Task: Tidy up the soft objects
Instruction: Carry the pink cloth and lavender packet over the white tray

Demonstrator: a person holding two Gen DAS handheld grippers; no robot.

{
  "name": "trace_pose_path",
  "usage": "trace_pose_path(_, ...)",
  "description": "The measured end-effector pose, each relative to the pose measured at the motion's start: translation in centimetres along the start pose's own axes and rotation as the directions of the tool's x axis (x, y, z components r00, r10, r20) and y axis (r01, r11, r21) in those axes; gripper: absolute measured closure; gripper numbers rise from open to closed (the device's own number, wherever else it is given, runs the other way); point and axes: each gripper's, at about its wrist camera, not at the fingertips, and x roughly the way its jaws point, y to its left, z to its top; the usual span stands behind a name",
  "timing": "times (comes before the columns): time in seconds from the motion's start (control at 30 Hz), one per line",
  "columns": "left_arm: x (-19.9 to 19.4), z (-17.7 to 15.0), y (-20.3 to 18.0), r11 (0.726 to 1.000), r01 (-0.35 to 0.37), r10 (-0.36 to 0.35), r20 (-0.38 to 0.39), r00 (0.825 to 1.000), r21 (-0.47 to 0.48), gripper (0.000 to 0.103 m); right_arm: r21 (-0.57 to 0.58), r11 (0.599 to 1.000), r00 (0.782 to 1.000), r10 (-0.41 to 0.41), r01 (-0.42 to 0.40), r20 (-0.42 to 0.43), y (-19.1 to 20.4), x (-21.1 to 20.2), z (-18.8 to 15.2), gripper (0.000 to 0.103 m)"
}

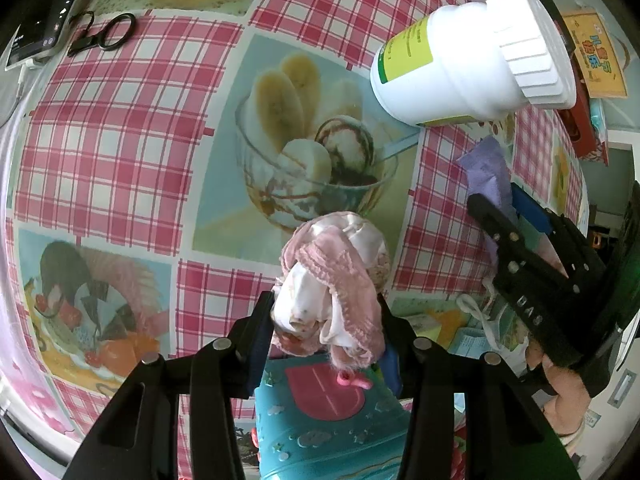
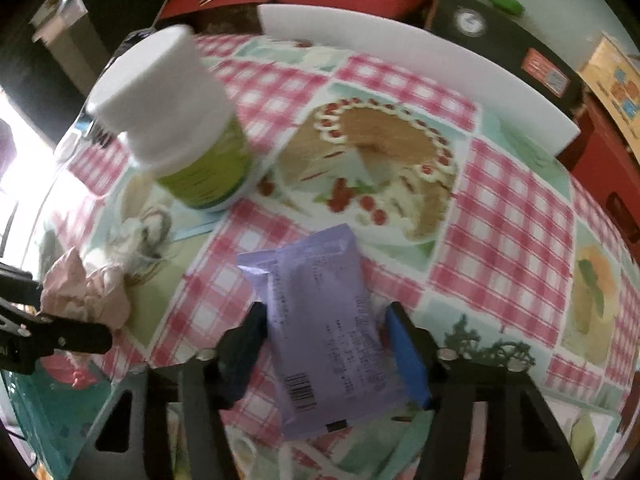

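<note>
My left gripper (image 1: pixel 326 312) is shut on a bundle of pink and white cloth (image 1: pixel 334 280) and holds it above a teal box with a pink lid panel (image 1: pixel 328 412). The bundle also shows at the left of the right wrist view (image 2: pixel 86 292). My right gripper (image 2: pixel 324 320) is shut on a purple soft packet (image 2: pixel 324 320) and holds it above the checked tablecloth (image 2: pixel 508 216). In the left wrist view the right gripper (image 1: pixel 516 224) is at the right with the purple packet (image 1: pixel 486 172) sticking out of it.
A white jar with a green label (image 1: pixel 460 68) stands on the tablecloth, also in the right wrist view (image 2: pixel 180 128). Black scissors (image 1: pixel 104 34) and a phone (image 1: pixel 38 20) lie far left. A white board (image 2: pixel 420 60) and boxes (image 2: pixel 616 76) line the far edge.
</note>
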Motion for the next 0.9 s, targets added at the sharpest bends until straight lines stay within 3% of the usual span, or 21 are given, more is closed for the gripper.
trace_pose_path(0.1,-0.1,-0.1,-0.1,1.000,-0.006,0.006,0.010,1.000,0.000,0.056,0.039,0.999,1.000,0.000,0.000,-0.005,-0.5,0.1,0.1,0.046)
trace_pose_path(0.47,-2.1,-1.1,-1.3,1.000,-0.019,0.019,0.051,0.999,0.018,0.075,0.065,0.997,0.999,0.049,-0.049,-0.007,-3.5,-1.5,-1.3,0.050)
trace_pose_path(0.9,-6.7,-3.5,-3.0,1.000,-0.010,0.006,0.139,0.990,0.028,0.078,0.095,0.990,0.994,0.095,-0.100,0.060,-6.6,-7.8,-1.3,0.050)
